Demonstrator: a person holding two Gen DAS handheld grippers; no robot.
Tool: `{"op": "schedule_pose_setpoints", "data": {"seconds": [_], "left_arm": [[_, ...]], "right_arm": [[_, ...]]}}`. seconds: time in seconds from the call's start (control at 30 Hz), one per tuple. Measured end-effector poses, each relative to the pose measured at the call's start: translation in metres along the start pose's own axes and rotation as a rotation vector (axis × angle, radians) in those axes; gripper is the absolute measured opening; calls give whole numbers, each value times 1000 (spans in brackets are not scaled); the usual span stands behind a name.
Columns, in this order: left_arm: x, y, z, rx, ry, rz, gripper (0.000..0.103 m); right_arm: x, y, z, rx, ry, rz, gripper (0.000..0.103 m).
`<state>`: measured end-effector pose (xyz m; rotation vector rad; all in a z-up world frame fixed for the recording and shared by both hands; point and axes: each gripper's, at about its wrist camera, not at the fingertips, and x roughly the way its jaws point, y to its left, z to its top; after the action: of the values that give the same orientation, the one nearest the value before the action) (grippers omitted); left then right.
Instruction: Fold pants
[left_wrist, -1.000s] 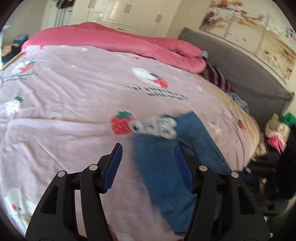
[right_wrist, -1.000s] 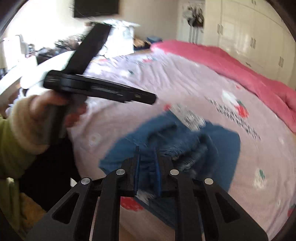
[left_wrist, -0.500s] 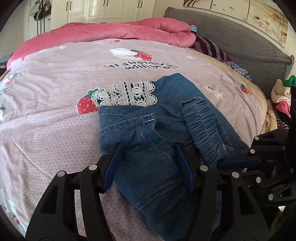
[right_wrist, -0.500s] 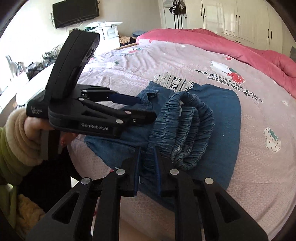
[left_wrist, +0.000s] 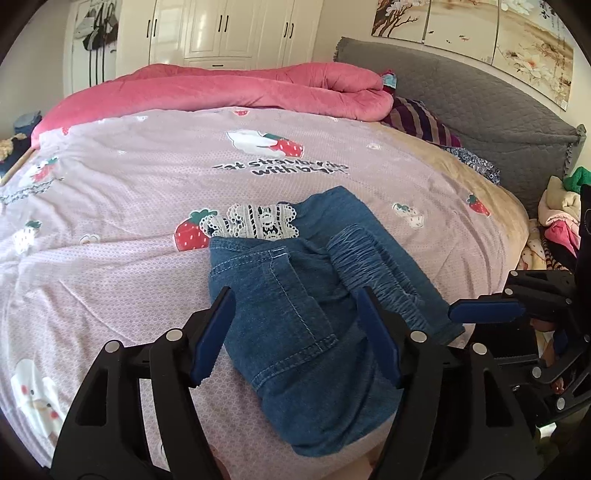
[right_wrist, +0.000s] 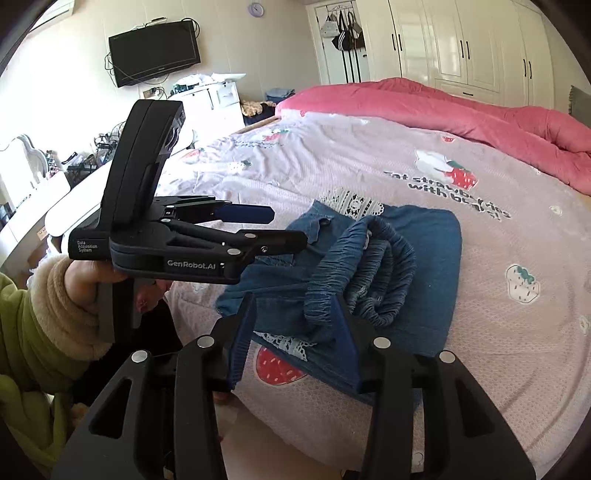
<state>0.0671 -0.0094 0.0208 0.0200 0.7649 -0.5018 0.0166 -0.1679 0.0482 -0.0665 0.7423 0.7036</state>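
The folded denim pants (left_wrist: 295, 295) sit near the bed (left_wrist: 147, 192) edge, both grippers' fingers just spread open and empty, so I'd guess the springy elastic waistband (right_wrist: 369, 266) could pop the bundle loose or the left gripper (left_wrist: 295, 332) could snag it.

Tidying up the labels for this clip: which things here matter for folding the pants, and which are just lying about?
Job: denim pants with lace trim; left gripper; right gripper, both open.
Lying about: pink duvet; striped cloth; wall TV.
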Motion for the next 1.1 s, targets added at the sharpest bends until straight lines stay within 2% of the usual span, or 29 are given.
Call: {"op": "schedule_pose_setpoints", "data": {"seconds": [0.4,0.53,0.63,0.87,0.97,1.1], "left_arm": [[-24,-8,5,0,-35,25,67],[-30,-9,6,-2,-41,30,71],[-36,-9,6,-4,-49,35,77],[-51,-8,5,-16,-67,47,93],[-57,-6,4,-30,-68,52,93],[-60,-3,2,-43,-64,85,93]], "right_arm": [[-22,11,6,-25,-50,-9,49],[-26,14,8,-29,-61,-19,57],[-30,14,9,-30,-75,-27,58],[-44,11,10,-7,-120,-61,77],[-49,6,9,12,-137,-80,83],[-52,-2,9,44,-148,-105,86]]}}
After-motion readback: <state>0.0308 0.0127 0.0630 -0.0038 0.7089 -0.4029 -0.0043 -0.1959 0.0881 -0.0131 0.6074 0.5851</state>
